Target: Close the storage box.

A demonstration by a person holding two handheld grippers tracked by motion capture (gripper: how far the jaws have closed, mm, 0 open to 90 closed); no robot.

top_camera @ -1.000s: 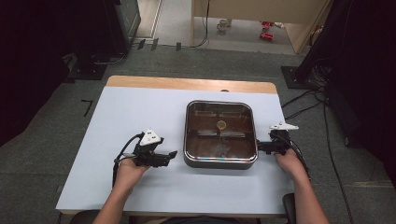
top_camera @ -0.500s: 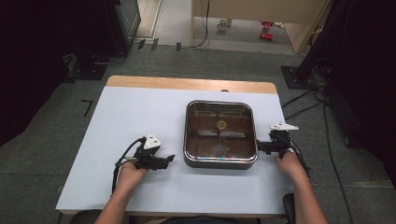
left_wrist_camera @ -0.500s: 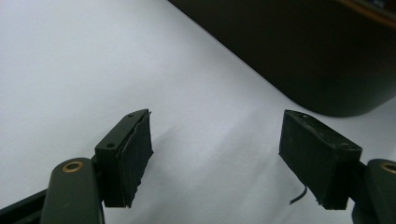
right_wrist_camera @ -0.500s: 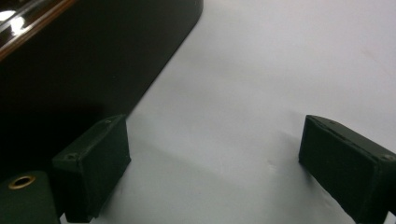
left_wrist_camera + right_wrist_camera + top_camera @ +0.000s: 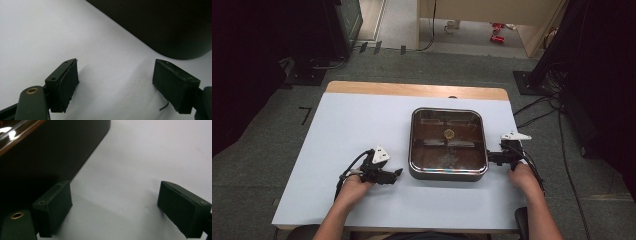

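A square metal pan [image 5: 448, 172] with dark brown liquid and a small round yellow piece [image 5: 449, 133] in it stands right of the table's middle. My left gripper [image 5: 396, 173] lies low on the table just left of the pan's near corner, open, nothing between its jaws [image 5: 113, 85]; the pan's dark wall [image 5: 160, 22] fills the top right of the left gripper view. My right gripper [image 5: 491, 158] is at the pan's right side, open and empty [image 5: 113, 207], with the pan's wall [image 5: 45, 152] close on its left.
The pale blue tabletop [image 5: 352, 125] has a wooden strip [image 5: 412, 90] along its far edge. Grey carpet, black stands and cables surround the table. Bare tabletop stretches to the left of the pan.
My left gripper has moved down towards the near edge and slightly right, closer to the pan's near left corner. The right gripper has stayed beside the pan.
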